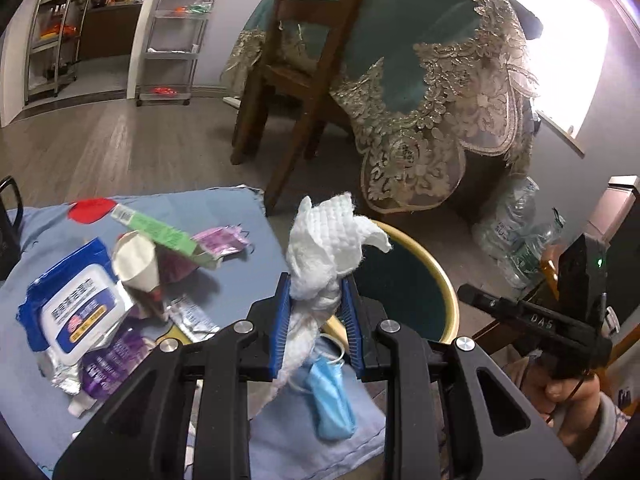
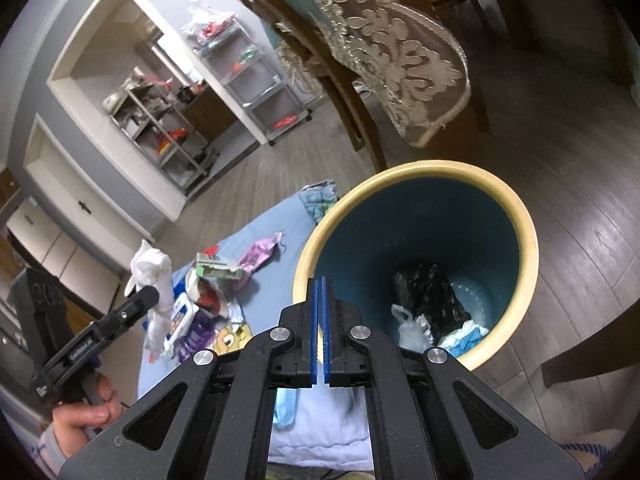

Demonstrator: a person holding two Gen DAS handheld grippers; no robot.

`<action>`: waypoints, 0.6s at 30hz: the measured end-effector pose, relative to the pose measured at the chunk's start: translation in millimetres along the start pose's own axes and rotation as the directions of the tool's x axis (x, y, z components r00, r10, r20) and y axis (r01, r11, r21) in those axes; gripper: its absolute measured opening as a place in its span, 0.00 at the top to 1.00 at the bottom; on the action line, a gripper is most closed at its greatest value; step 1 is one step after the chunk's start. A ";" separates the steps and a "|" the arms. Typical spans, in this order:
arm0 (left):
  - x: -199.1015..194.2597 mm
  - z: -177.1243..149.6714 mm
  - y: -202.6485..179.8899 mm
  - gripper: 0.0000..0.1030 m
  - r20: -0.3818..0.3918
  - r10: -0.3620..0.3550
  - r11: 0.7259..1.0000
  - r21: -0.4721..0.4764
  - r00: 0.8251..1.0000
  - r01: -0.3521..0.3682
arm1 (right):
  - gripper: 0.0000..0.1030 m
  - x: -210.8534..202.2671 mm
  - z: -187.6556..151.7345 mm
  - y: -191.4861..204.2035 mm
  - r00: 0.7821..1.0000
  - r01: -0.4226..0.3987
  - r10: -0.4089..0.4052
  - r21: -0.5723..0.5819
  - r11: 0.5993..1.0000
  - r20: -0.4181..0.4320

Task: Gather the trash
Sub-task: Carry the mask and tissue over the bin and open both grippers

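The left hand-held gripper [image 1: 316, 300] pinches a crumpled white paper towel [image 1: 326, 240] above the littered worktop [image 1: 248, 216], beside the trash bin [image 2: 524, 240]. Its dangling tail could snag the blue face mask [image 1: 330, 396] below. The right hand-held gripper [image 2: 320, 320], pressed together, holds nothing.

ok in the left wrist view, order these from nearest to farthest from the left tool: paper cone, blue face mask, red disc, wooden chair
1. blue face mask, just below the left tool, which is shut on the white tissue.
2. paper cone, to the left on the blue cloth.
3. red disc, at the cloth's far left edge.
4. wooden chair, beyond the cloth, by the table.
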State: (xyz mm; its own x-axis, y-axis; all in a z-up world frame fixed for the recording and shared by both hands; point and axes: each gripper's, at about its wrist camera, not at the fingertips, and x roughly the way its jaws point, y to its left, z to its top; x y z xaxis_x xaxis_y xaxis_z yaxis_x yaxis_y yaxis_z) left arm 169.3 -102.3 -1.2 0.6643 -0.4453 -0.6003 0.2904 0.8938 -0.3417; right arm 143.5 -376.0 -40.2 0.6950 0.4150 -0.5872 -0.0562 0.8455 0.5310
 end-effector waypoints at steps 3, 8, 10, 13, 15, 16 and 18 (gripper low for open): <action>2.9 4.7 -3.2 0.76 0.009 -0.007 1.000 -0.007 1.000 0.007 | 0.97 1.1 0.2 -3.7 1.000 0.000 0.001 0.012 1.000 -0.003; 0.4 10.0 6.9 0.76 0.019 -0.001 0.999 -0.038 1.000 0.002 | 0.88 11.2 -5.3 -0.6 0.998 -0.030 0.031 0.012 0.999 -0.049; -0.7 10.0 14.2 0.76 0.017 0.007 0.998 -0.058 1.000 -0.006 | 0.76 19.2 -11.5 8.1 0.995 -0.046 0.045 -0.015 0.999 -0.084; -0.7 7.5 20.2 0.76 0.010 0.017 0.998 -0.064 1.000 -0.016 | 0.67 33.8 -24.8 27.4 0.988 -0.068 0.057 -0.072 0.995 -0.146; 0.2 6.1 21.8 0.76 0.006 0.019 0.997 -0.069 1.000 -0.018 | 0.63 47.7 -38.3 41.9 0.975 -0.092 0.069 -0.104 0.990 -0.209; 0.3 5.5 22.6 0.76 0.005 0.018 0.997 -0.070 1.000 -0.018 | 0.61 56.0 -46.9 50.4 0.968 -0.102 0.068 -0.130 0.986 -0.243; 1.3 4.4 22.6 0.76 0.002 0.021 0.998 -0.067 1.000 -0.020 | 0.56 69.9 -60.8 62.4 0.952 -0.113 0.060 -0.162 0.980 -0.301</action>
State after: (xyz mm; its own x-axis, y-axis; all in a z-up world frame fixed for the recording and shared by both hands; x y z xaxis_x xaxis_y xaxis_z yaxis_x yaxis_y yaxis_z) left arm 179.8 -82.4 -6.6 0.6715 -0.4267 -0.6059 0.2296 0.8972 -0.3773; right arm 145.0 -273.8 -85.3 0.4427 0.5470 -0.7105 -0.2499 0.8362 0.4881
